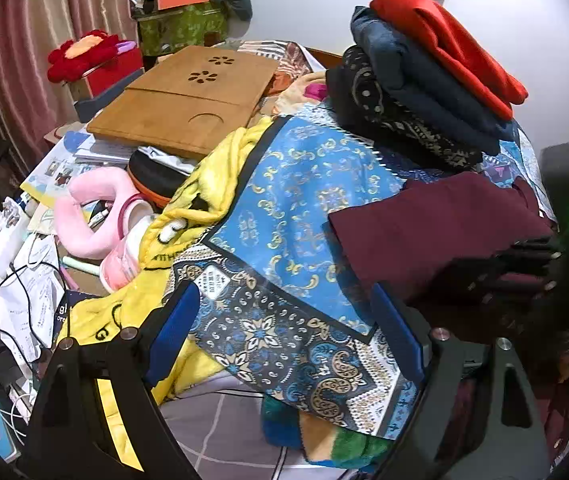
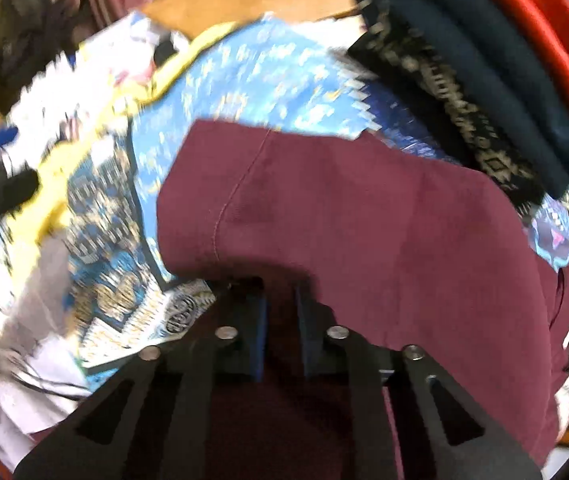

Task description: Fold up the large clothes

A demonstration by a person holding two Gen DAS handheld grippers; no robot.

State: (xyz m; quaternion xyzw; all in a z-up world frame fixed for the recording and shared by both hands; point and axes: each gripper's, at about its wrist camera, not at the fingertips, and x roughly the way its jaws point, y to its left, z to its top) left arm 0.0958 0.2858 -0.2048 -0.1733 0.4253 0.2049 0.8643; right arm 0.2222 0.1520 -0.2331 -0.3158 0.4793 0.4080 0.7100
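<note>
A maroon garment (image 1: 436, 224) lies partly folded on a blue patterned cloth (image 1: 304, 200); it fills the right wrist view (image 2: 364, 216). My right gripper (image 2: 280, 300) is shut on the near fold of the maroon garment, with fabric between its blue pads. It shows as a dark shape at the right edge of the left wrist view (image 1: 524, 264). My left gripper (image 1: 284, 320) is open and empty, hovering over the patterned cloth's near corner, left of the garment.
A stack of folded clothes (image 1: 424, 80), red on top, sits behind the garment. A yellow blanket (image 1: 204, 192), a wooden lap tray (image 1: 188, 96), a pink pillow (image 1: 84, 216) and cables and papers (image 1: 24, 280) crowd the left side.
</note>
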